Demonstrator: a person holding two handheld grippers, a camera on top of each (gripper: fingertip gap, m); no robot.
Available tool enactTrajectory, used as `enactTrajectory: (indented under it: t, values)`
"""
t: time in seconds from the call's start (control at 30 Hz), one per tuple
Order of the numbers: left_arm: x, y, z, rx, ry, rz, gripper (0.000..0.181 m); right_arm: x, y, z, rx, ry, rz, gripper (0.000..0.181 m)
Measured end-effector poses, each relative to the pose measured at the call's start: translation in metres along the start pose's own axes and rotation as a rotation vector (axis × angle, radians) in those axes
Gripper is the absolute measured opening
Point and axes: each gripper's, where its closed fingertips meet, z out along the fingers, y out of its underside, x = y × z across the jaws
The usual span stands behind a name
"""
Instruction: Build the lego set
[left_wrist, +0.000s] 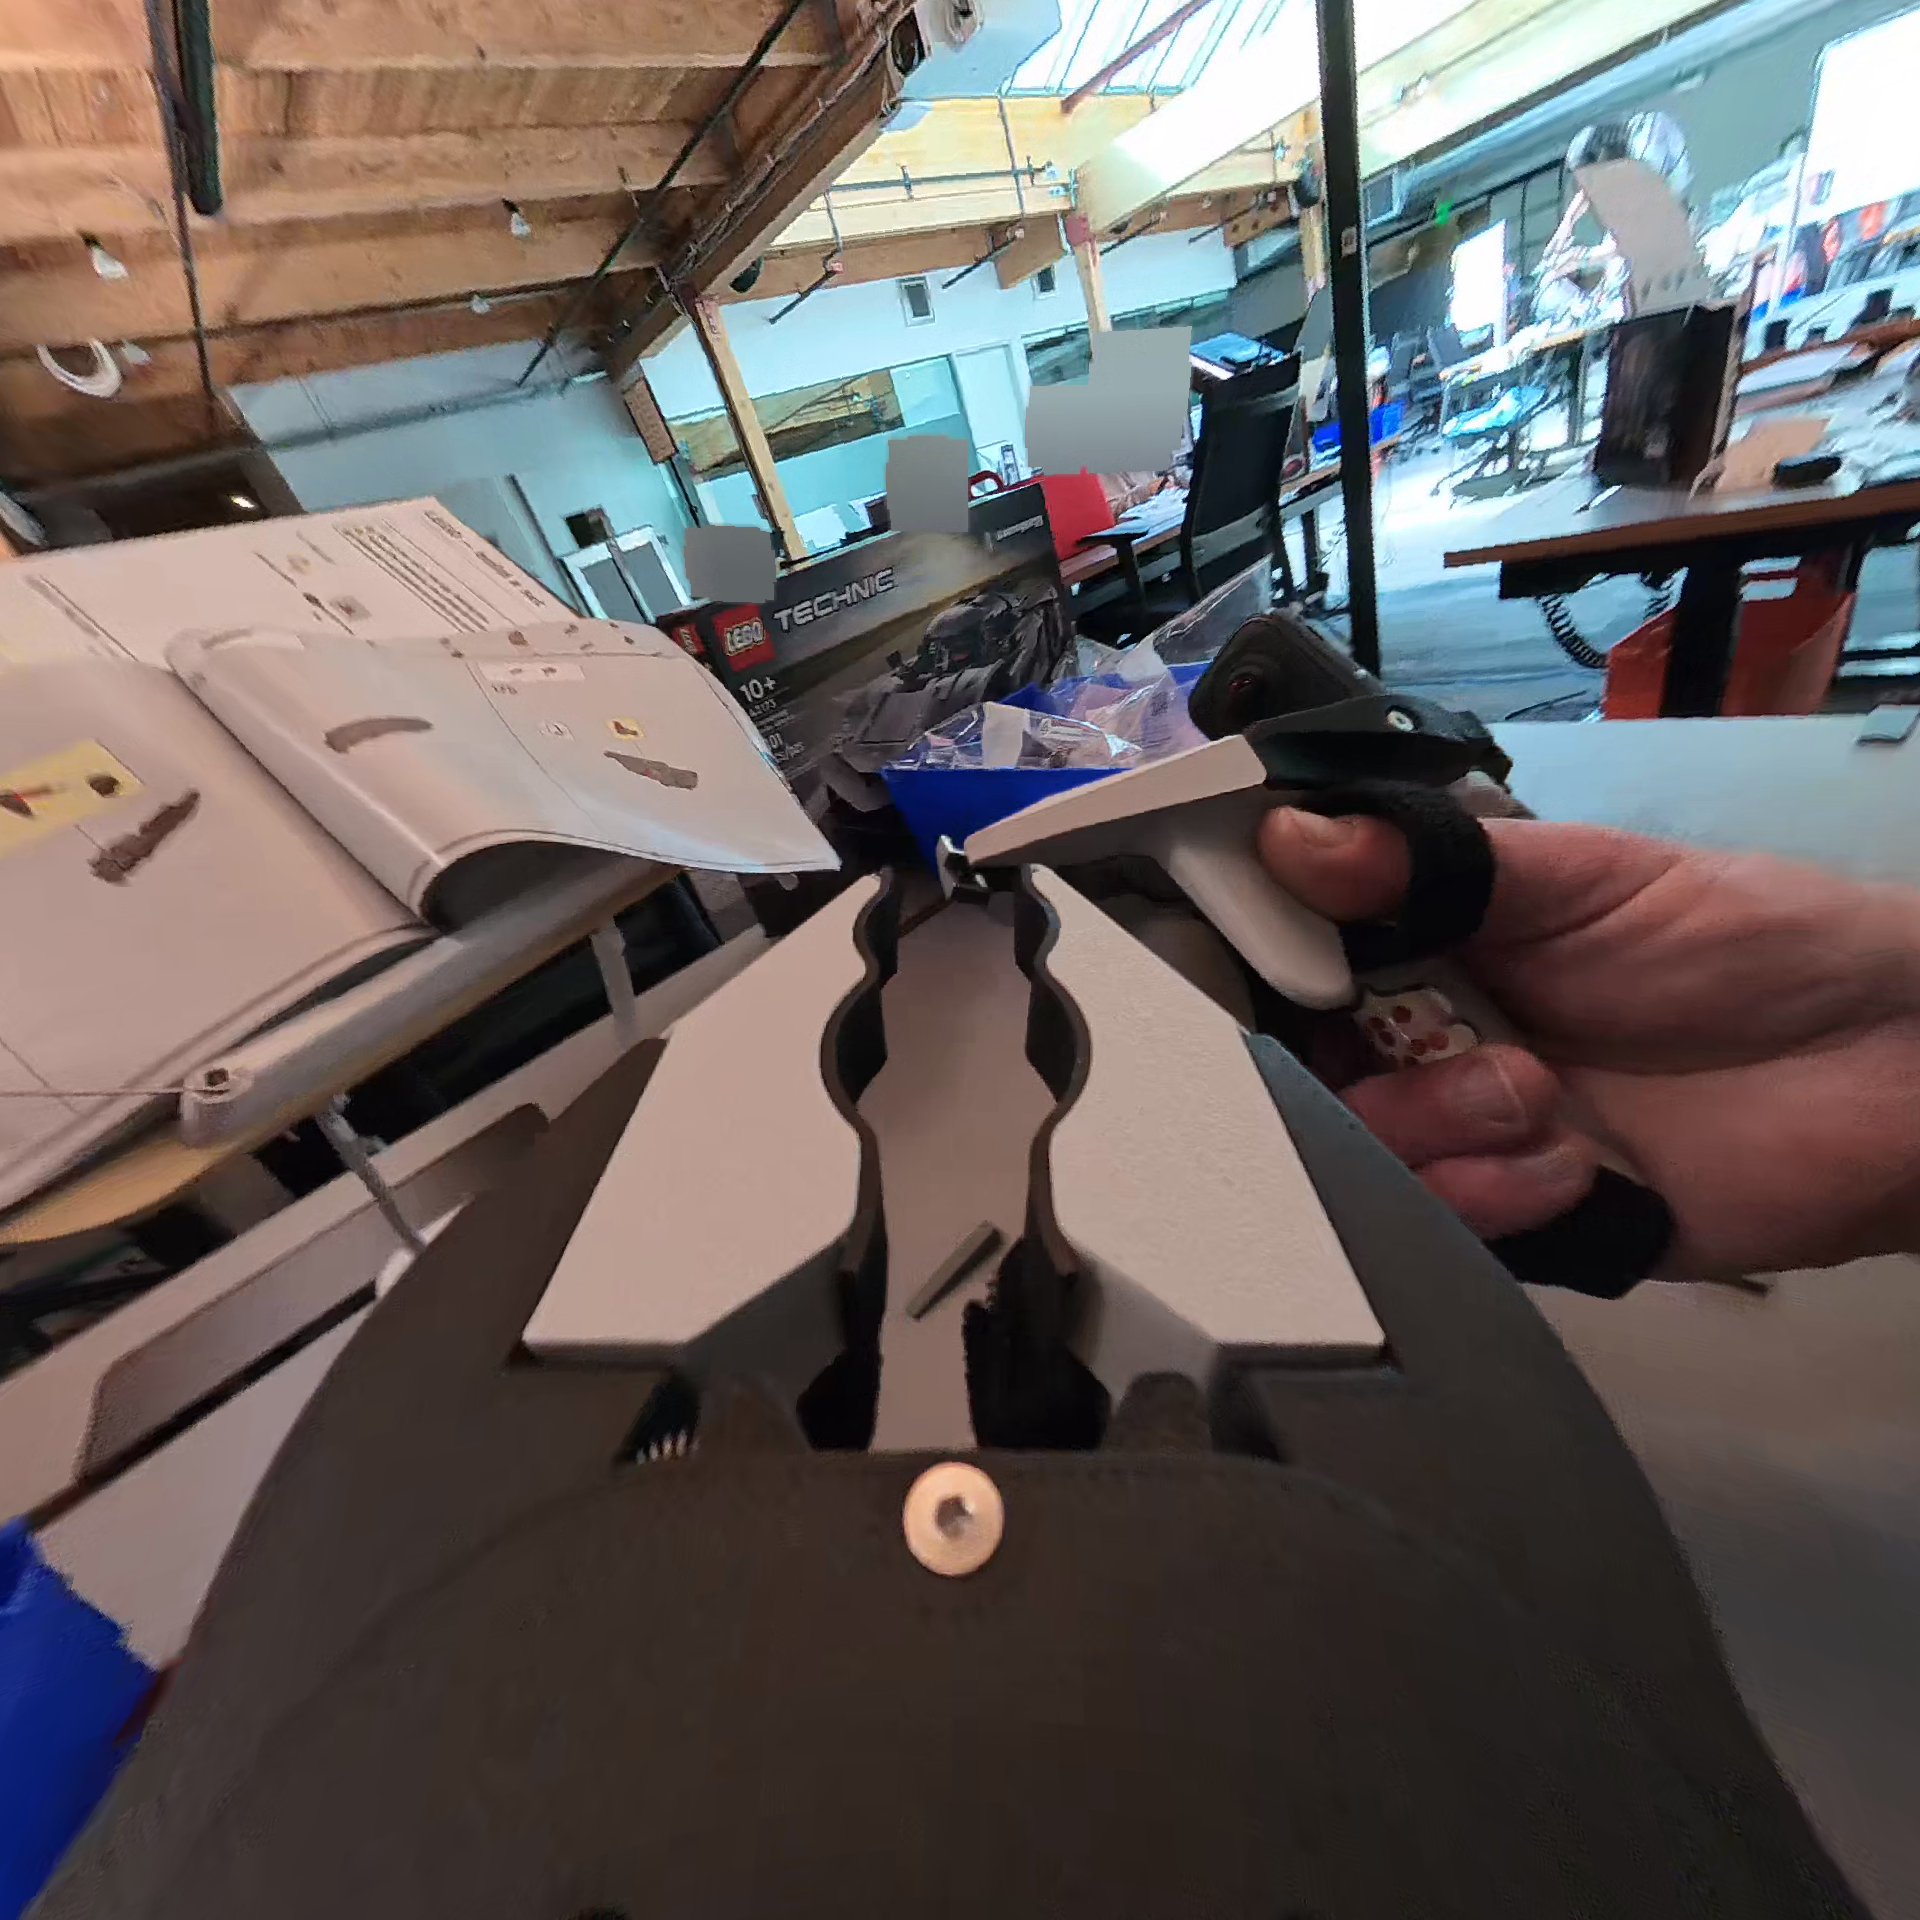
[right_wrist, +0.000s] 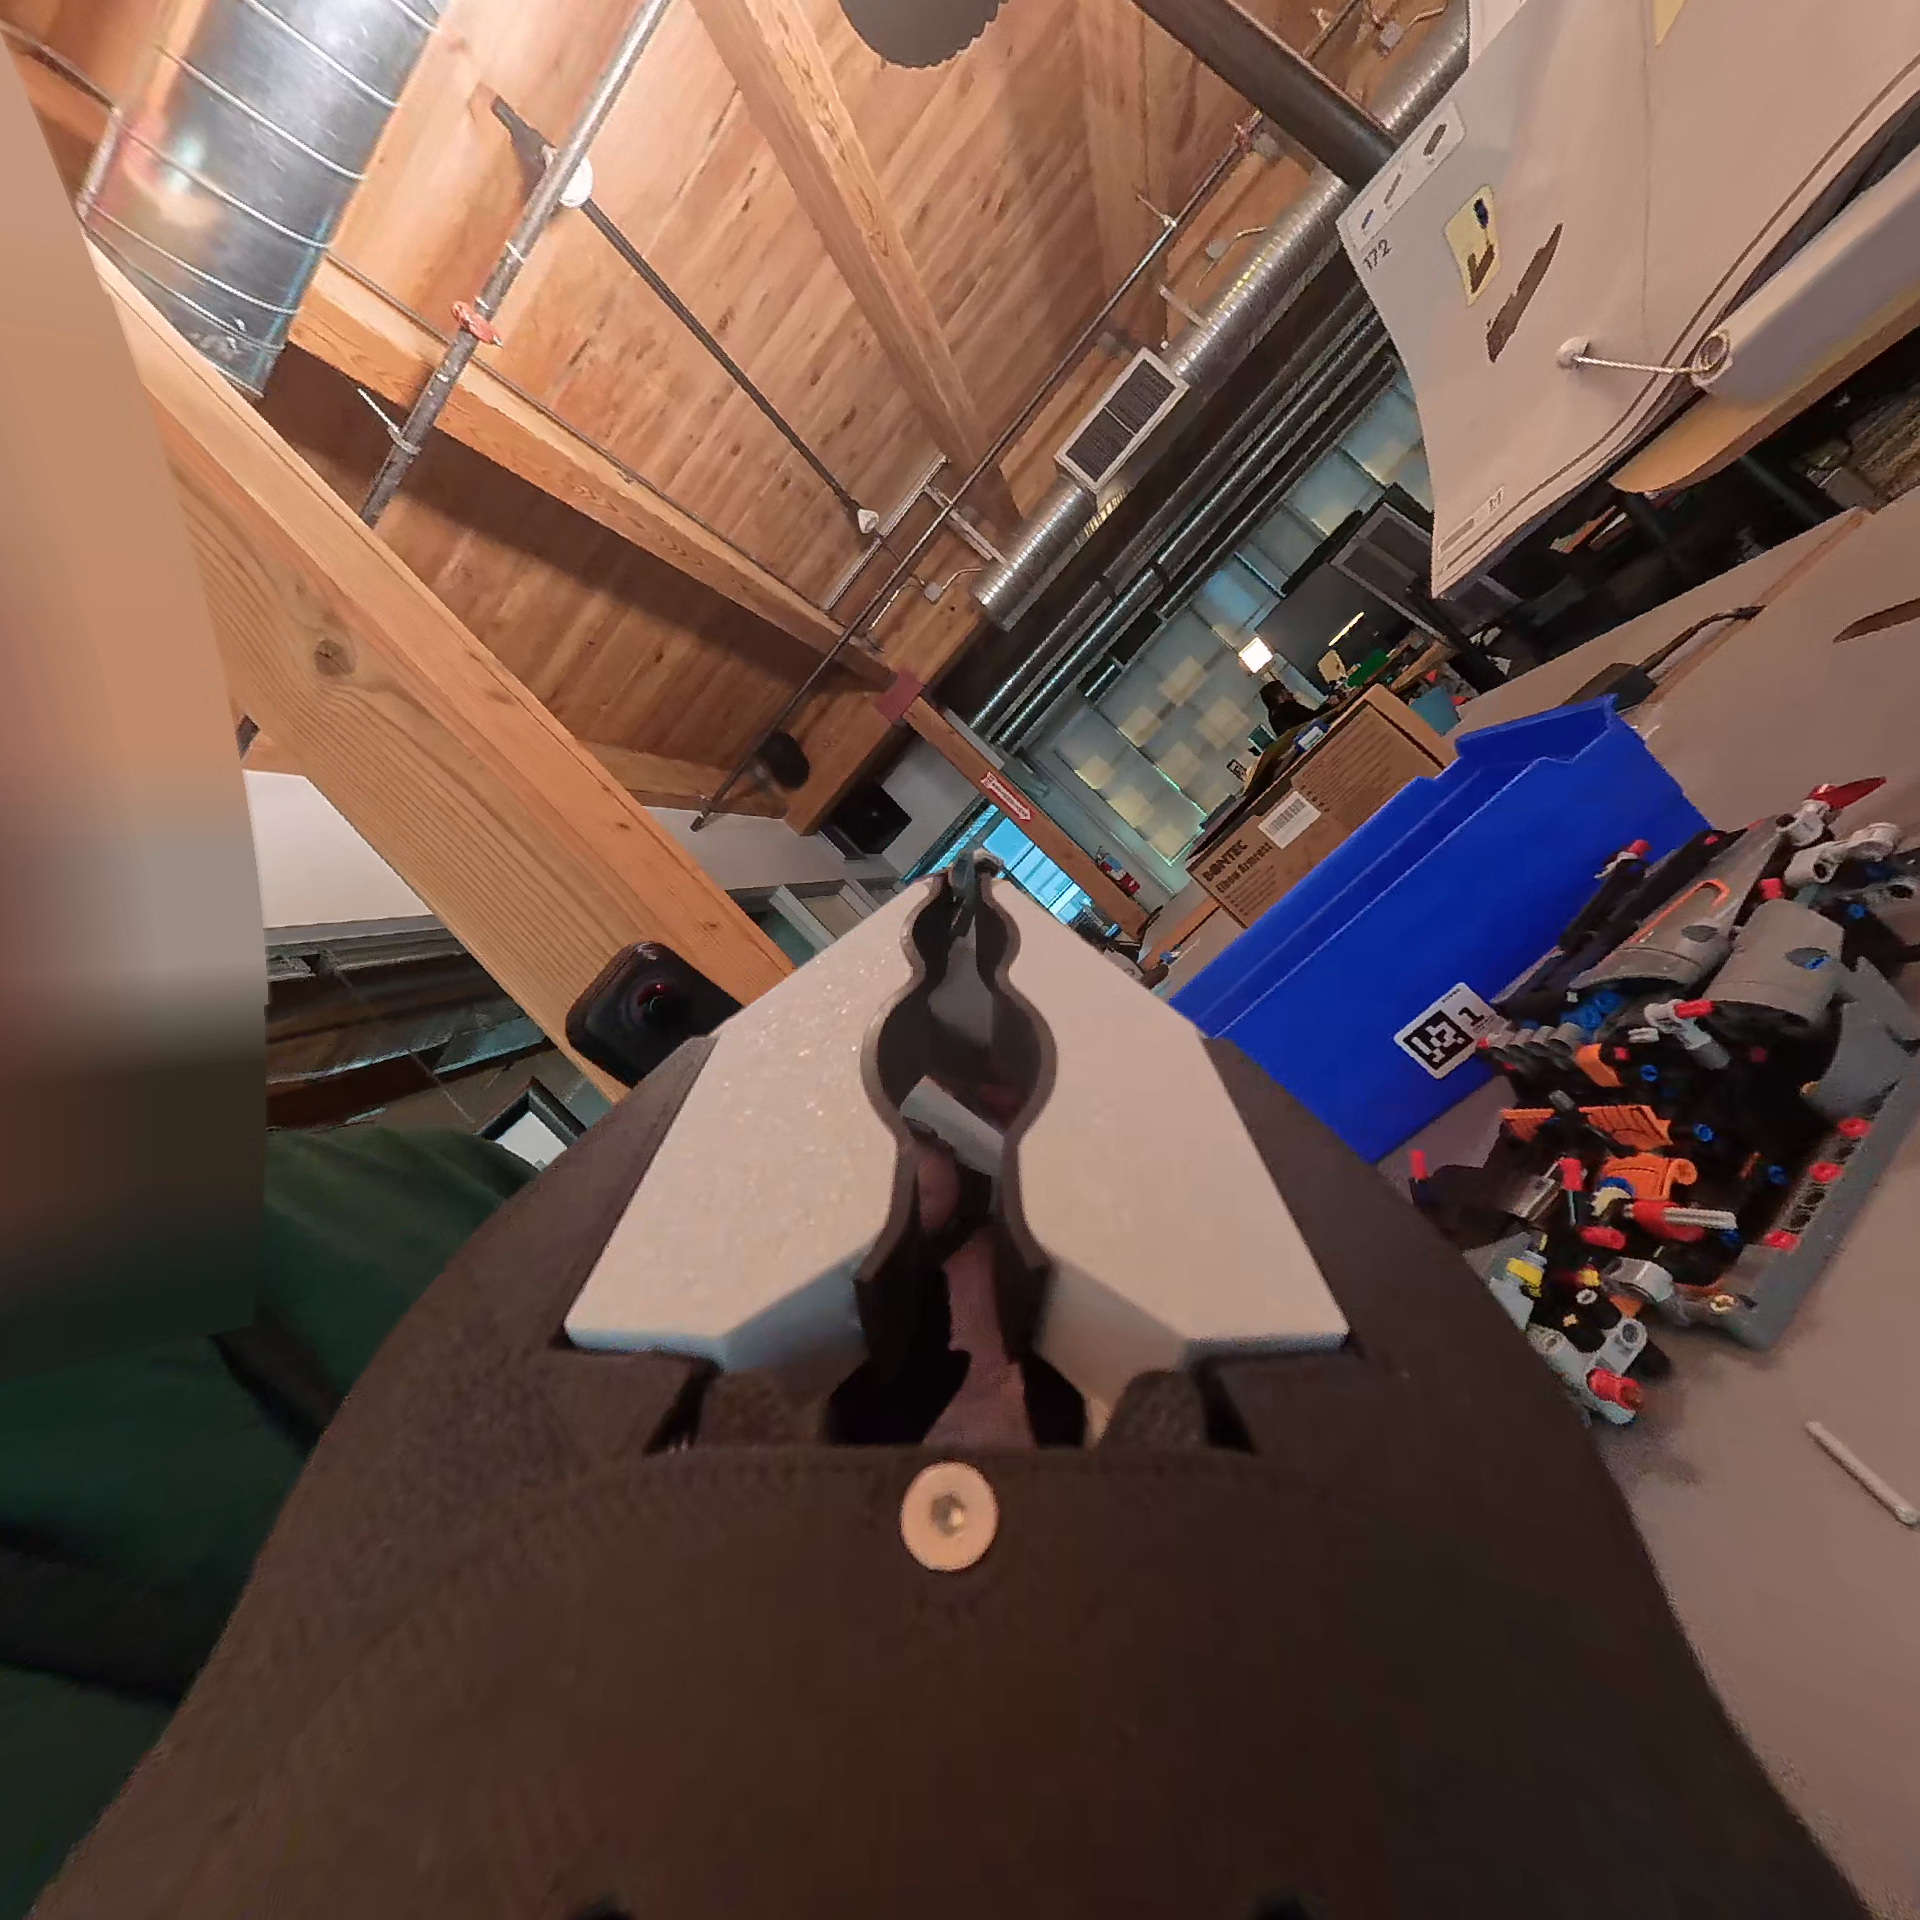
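Note:
My right gripper (right_wrist: 966, 883) is shut on a small grey lego piece (right_wrist: 968, 878) pinched at its fingertips. In the left wrist view a hand holds that gripper (left_wrist: 961, 857) in from the right, with the piece (left_wrist: 961, 878) between my left fingertips. My left gripper (left_wrist: 958, 894) is open, its fingers on either side of the piece with a gap. The half-built lego model (right_wrist: 1714, 1060), grey with orange, red and blue parts, lies on the table to the right in the right wrist view.
An open instruction booklet (left_wrist: 364, 790) rests on a stand at left. The lego box (left_wrist: 894, 634) and a blue bin (left_wrist: 997, 790) holding plastic bags stand behind the grippers. Another blue bin (right_wrist: 1455, 935) sits by the model. A thin white stick (right_wrist: 1860, 1475) lies on the table. The tips of both grippers are at nearly the same place. The half-built lego model (right_wrist: 1714, 1060) is about equally far from each gripper, around 25 cm.

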Motion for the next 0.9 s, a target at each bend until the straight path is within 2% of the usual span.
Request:
enactTrajectory:
  t: [0.13,0.33,0.67,0.9]
  values:
    - [0.001,0.004,0.004,-0.038,-0.028,0.107,0.006,0.000,0.000,0.000,0.012,-0.010,0.019,0.002]
    - [-0.001,0.006,0.004,-0.064,-0.067,0.183,0.005,0.002,0.000,0.001,0.019,-0.011,0.030,0.002]
    - [-0.020,0.000,-0.001,-0.008,-0.044,-0.013,0.005,0.005,-0.016,-0.008,0.065,0.023,0.006,0.009]
    - [-0.034,-0.002,-0.005,0.016,-0.056,-0.054,0.005,0.007,-0.007,-0.010,0.042,0.009,0.033,0.009]
